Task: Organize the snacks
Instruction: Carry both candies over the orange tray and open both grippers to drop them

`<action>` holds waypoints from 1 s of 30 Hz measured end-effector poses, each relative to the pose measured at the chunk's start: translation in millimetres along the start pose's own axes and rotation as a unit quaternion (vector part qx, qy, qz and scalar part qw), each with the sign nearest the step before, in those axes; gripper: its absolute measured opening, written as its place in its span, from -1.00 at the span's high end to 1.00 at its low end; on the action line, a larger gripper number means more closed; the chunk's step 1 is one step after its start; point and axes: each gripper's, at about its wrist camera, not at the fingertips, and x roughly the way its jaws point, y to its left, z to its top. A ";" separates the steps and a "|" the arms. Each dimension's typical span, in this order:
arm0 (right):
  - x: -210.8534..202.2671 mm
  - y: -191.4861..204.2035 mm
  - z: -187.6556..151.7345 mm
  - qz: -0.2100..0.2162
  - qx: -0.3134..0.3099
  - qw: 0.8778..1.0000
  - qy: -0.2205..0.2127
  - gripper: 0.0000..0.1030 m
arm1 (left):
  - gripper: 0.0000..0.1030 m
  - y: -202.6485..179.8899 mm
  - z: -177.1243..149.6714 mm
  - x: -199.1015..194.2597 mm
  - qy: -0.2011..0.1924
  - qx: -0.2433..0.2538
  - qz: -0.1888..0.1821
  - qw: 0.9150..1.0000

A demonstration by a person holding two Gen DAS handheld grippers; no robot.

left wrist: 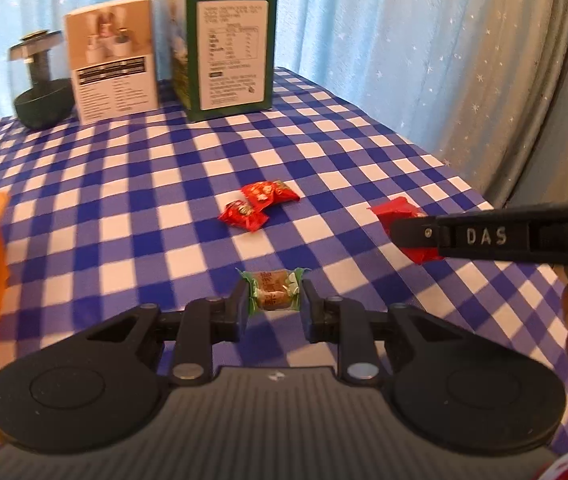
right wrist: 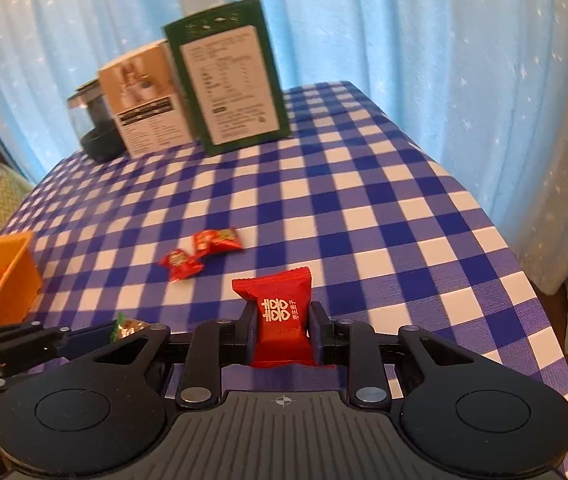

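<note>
Both grippers loaded, orange bin next.

The left gripper (left wrist: 275, 300) has its fingers closed on a green-wrapped candy (left wrist: 274, 291); the right gripper (right wrist: 280, 330) pinches a red packet (right wrist: 278, 312) with white characters. Carry both level to the orange bin (right wrist: 2, 276) on the left of the surface, keeping a firm pinch on the slick wrappers; two red candies (right wrist: 200, 254) remain.

Four wrapped snacks show outside the bin: two small red foil-wrapped candies (right wrist: 200, 254) lying on the checked cloth, one larger red packet with white characters (right wrist: 282, 320), and one green-and-clear wrapped brown sweet (left wrist: 275, 291). One orange plastic bin (right wrist: 2, 276) stands at the left, with something red inside that cannot be counted. At the back stand two upright cardboard boxes, one dark green (left wrist: 230, 46) and one beige-and-white (left wrist: 114, 58), beside one black round-based gadget (left wrist: 40, 84).
</note>
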 end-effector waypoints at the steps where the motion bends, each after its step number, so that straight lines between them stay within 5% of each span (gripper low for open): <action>1: -5.1 5.2 -4.2 0.001 -0.002 1.000 0.000 0.49 | 0.55 1.5 -1.7 -7.4 -0.001 -0.003 0.002 1.000; 13: -72.0 53.5 -57.1 0.019 0.013 1.000 0.005 0.49 | 0.56 25.9 -33.0 -103.5 -0.010 -0.046 0.036 0.998; 30: -129.6 116.4 -74.6 0.043 -0.046 0.998 -0.008 0.49 | 0.56 46.0 -59.8 -188.6 -0.020 -0.066 0.069 0.995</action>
